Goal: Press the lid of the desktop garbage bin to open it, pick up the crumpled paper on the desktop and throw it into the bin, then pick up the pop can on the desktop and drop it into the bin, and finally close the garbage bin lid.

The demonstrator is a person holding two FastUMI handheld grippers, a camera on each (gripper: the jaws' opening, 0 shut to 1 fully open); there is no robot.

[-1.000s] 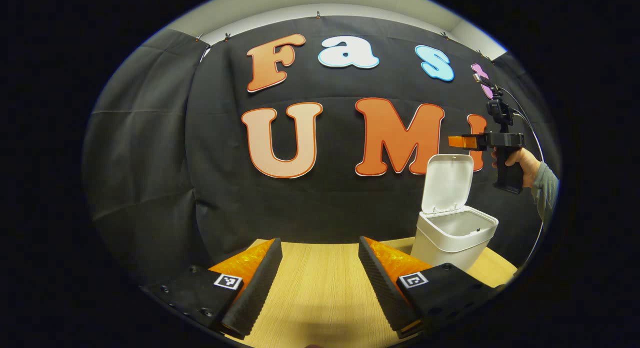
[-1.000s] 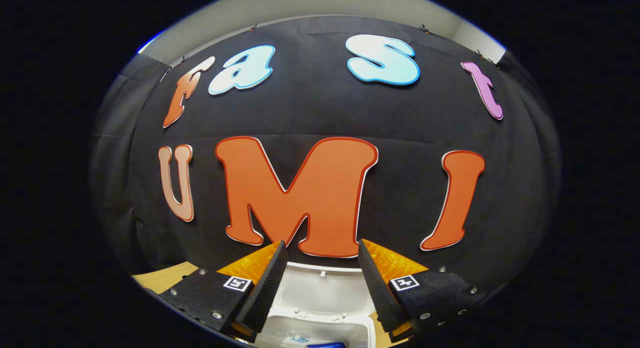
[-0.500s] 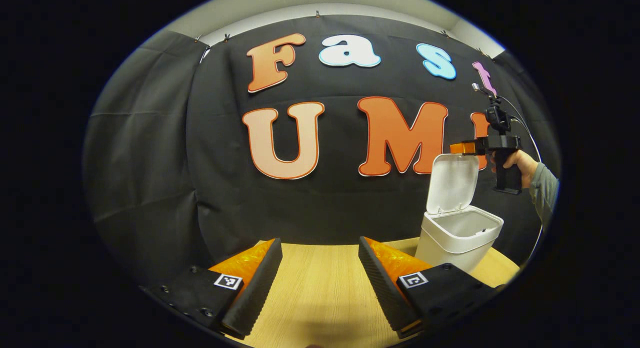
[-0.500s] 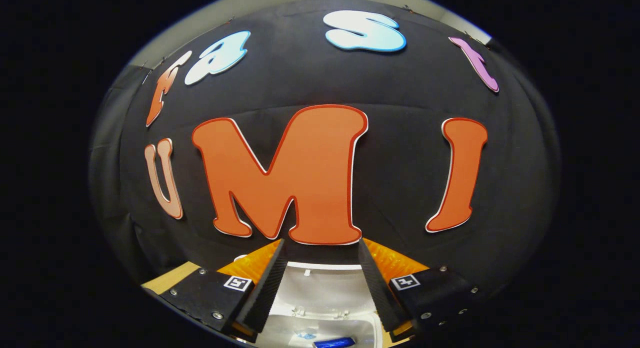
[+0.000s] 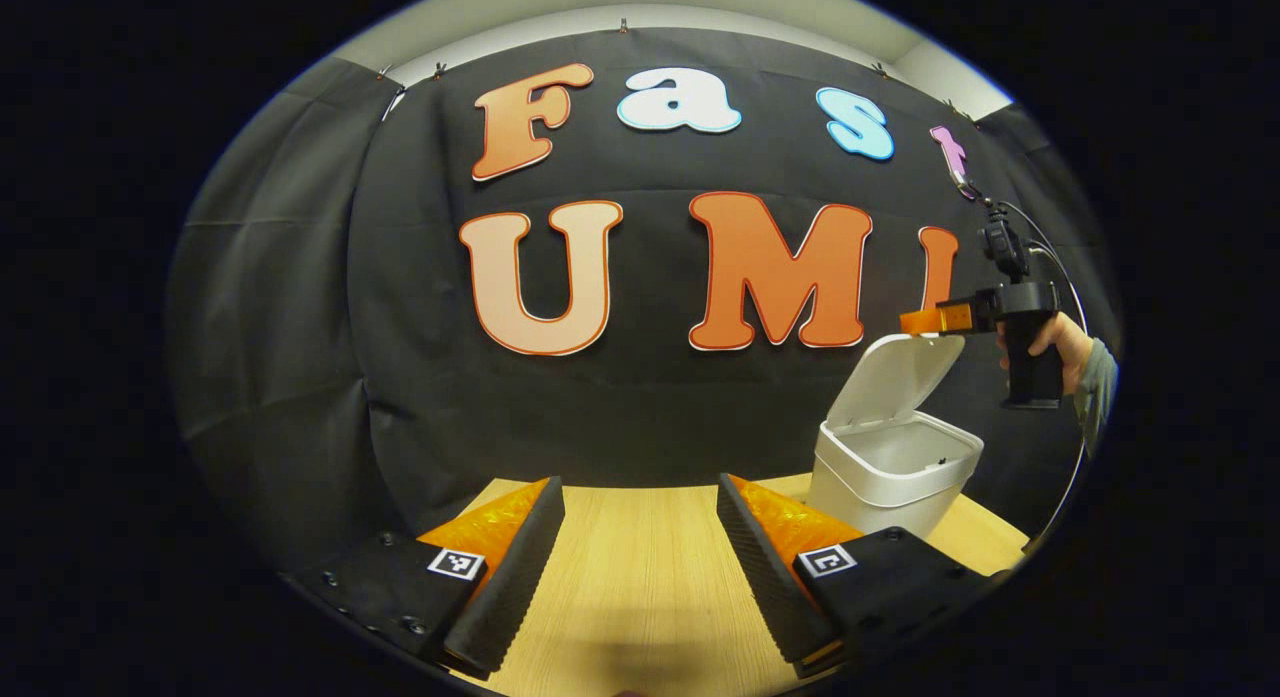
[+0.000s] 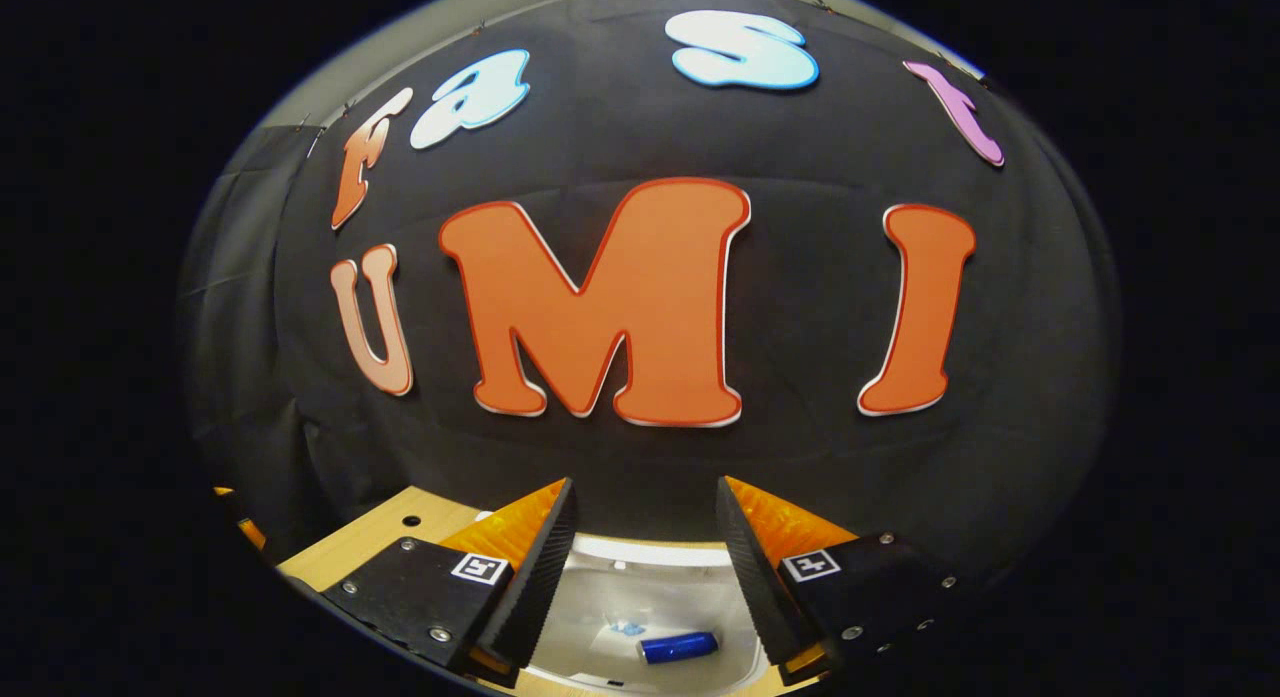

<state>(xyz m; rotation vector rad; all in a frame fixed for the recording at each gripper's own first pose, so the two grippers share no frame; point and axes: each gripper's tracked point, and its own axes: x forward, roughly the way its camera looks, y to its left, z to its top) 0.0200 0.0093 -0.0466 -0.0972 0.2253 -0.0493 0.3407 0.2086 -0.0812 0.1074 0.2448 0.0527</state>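
Both grippers' jaws gape empty, right gripper (image 5: 915, 321) on tilted lid (image 5: 895, 377), pop can (image 6: 679, 646) inside bin (image 5: 890, 474)

Recording booth: black cloth wall (image 5: 300, 327), wooden table (image 5: 640, 577).

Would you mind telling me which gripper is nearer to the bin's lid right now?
The right one. The right gripper sits at the top edge of the half-raised lid of the bin. The left gripper hovers over the table, well off to the bin's side.
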